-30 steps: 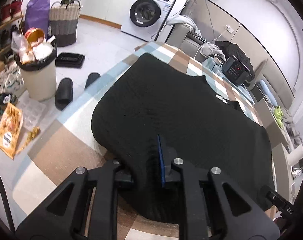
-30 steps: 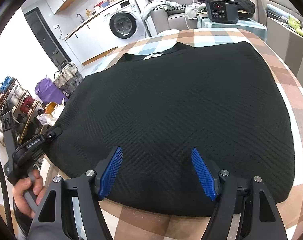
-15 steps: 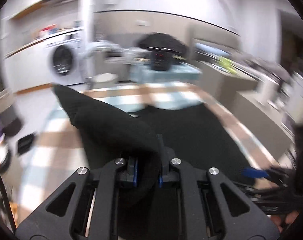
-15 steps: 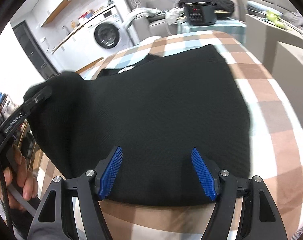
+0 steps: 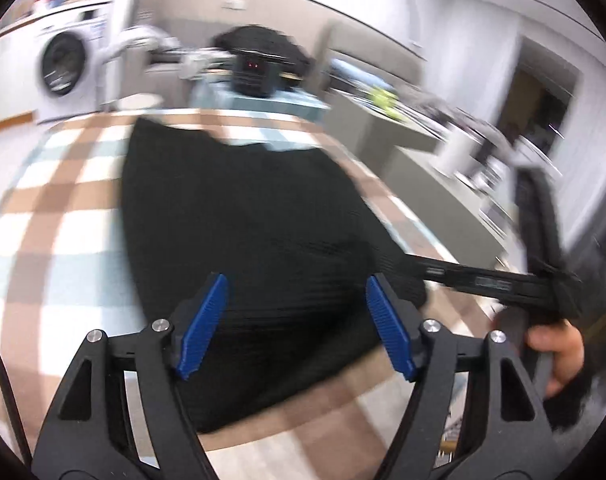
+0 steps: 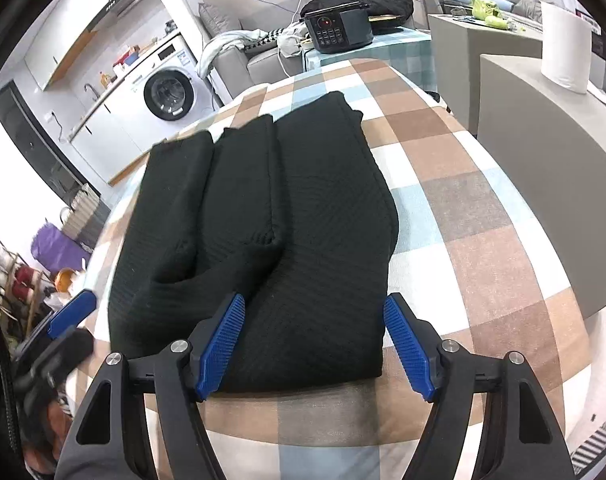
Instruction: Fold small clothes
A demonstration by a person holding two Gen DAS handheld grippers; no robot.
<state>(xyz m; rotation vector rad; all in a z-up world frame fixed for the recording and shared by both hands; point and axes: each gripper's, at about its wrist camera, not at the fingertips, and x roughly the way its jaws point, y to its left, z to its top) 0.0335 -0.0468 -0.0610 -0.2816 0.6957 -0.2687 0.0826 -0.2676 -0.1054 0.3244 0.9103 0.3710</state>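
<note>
on checked tablecloth [image 6: 455,216], folded black garment [image 6: 303,216]

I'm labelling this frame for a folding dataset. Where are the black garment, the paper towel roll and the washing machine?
black garment [image 6: 323,216]: right wrist view, on its flat right-hand panel.
paper towel roll [image 6: 565,46]: right wrist view, on its side.
washing machine [image 6: 167,96]: right wrist view, on the door.

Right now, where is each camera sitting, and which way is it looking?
Left wrist view: sits on the left tool, whose jaws are opening with nothing gripped; looks down over the black garment; shows a hand holding the right tool.
Right wrist view: sits on the open right tool; looks down over the folded garment on the checked tablecloth; shows the left tool's blue pad.
Both share the garment, washing machine and black appliance.
</note>
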